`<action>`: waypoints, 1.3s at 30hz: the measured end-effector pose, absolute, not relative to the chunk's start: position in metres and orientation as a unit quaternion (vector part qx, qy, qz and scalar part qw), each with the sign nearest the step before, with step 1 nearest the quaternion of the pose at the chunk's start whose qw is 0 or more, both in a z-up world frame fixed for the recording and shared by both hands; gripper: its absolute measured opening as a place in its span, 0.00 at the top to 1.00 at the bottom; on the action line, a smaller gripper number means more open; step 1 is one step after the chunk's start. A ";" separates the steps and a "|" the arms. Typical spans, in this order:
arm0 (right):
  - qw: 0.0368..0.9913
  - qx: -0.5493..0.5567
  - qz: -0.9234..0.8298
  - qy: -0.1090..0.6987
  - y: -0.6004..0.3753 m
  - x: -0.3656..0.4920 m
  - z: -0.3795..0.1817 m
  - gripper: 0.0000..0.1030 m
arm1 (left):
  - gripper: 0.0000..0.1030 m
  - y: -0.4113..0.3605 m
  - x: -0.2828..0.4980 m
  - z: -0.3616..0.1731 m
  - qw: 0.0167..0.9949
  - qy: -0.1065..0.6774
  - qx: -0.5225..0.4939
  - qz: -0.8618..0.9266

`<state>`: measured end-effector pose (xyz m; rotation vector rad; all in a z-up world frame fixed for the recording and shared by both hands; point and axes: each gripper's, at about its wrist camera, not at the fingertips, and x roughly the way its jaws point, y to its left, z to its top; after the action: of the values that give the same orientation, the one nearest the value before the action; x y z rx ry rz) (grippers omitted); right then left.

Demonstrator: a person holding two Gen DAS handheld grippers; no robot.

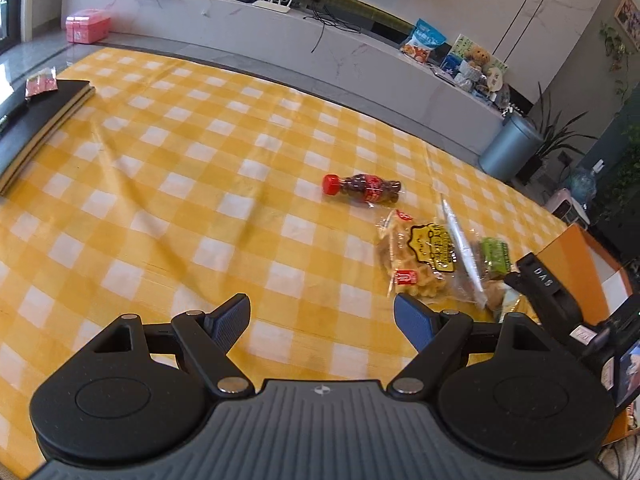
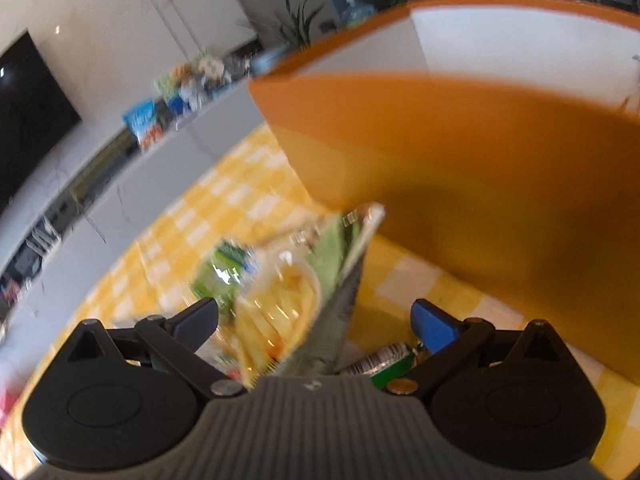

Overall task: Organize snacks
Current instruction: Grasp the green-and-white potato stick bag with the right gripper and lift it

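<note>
**Snack packets between the wide-spread right fingers beside the orange box**

The left gripper (image 1: 322, 320) is held wide open over the yellow checked tablecloth (image 1: 160, 184), with nothing between its fingers. A small cola bottle (image 1: 362, 189) is seen lying on its side, near a waffle packet (image 1: 420, 260). The right gripper (image 2: 316, 318) is spread wide; blurred snack packets (image 2: 288, 288) are seen between its fingers, though contact cannot be told. An orange box (image 2: 460, 152) is seen just beyond.
</note>
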<state>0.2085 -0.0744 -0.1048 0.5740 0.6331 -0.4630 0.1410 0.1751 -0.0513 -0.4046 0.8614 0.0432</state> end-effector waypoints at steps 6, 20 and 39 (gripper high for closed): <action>0.897 0.250 -0.208 0.299 -0.071 0.208 -0.110 0.18 | 0.07 0.166 0.146 -0.060 0.887 0.429 -0.167 0.029; 0.921 0.180 -0.147 0.313 -0.065 0.197 -0.084 0.49 | 0.07 0.149 0.137 -0.045 0.897 0.419 -0.131 0.038; 0.961 0.140 0.063 0.229 -0.112 0.142 0.014 0.49 | 0.07 0.078 0.119 0.003 0.918 0.392 -0.025 -0.060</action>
<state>0.1419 -0.1125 0.0136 0.2828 0.4634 0.1273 0.1187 0.0778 0.0026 -0.0518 0.8068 -0.1236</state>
